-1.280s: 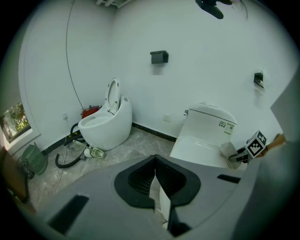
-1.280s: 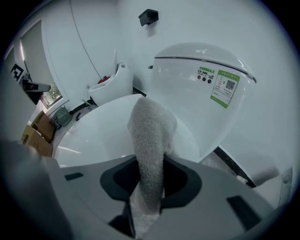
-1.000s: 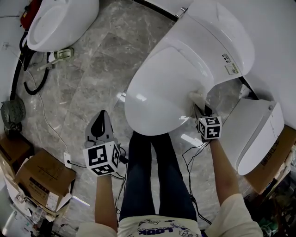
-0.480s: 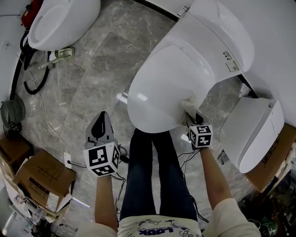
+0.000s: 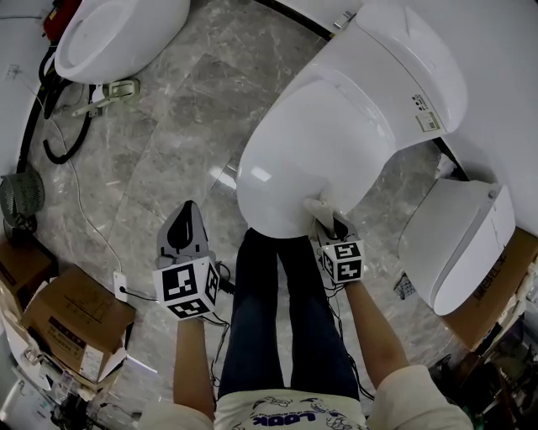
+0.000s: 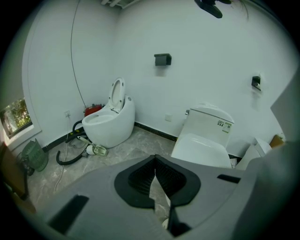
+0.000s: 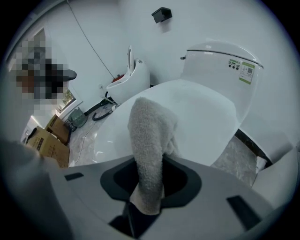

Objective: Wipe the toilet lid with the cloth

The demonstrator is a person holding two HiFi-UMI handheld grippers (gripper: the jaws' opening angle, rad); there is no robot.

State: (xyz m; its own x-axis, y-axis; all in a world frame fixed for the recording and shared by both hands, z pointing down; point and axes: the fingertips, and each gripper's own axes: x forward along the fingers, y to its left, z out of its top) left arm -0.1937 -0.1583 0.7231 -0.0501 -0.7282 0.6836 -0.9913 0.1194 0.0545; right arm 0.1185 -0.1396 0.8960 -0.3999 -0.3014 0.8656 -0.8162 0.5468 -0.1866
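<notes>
The right tool [image 7: 148, 185] is clenched on a pale cloth [image 7: 147, 136], which is pressed against the front edge of the closed toilet lid [image 5: 311, 147]. The left tool [image 5: 183, 222] hangs over the floor [image 5: 168, 126], jaws together, holding nothing.

Right gripper [image 7: 149, 183] up close, jaws clamped on the cloth [image 7: 147, 140], a pale towelling strip that rises out of the dark pads and flops forward onto the toilet lid [image 7: 201, 110]. The lid is closed, white and glossy, filling the middle of the view. Just beyond it stands the cistern [image 7: 218, 58], with a small label [image 7: 247, 71] on its right face. Far left, a second toilet [image 7: 134, 77] against the wall, seat raised. Black fitting [image 7: 162, 14] high on the wall. Cardboard boxes [image 7: 47, 140] at near left; beside them something dark and round, possibly a fan. Marble floor [image 7: 236, 154] shows to the right.
</notes>
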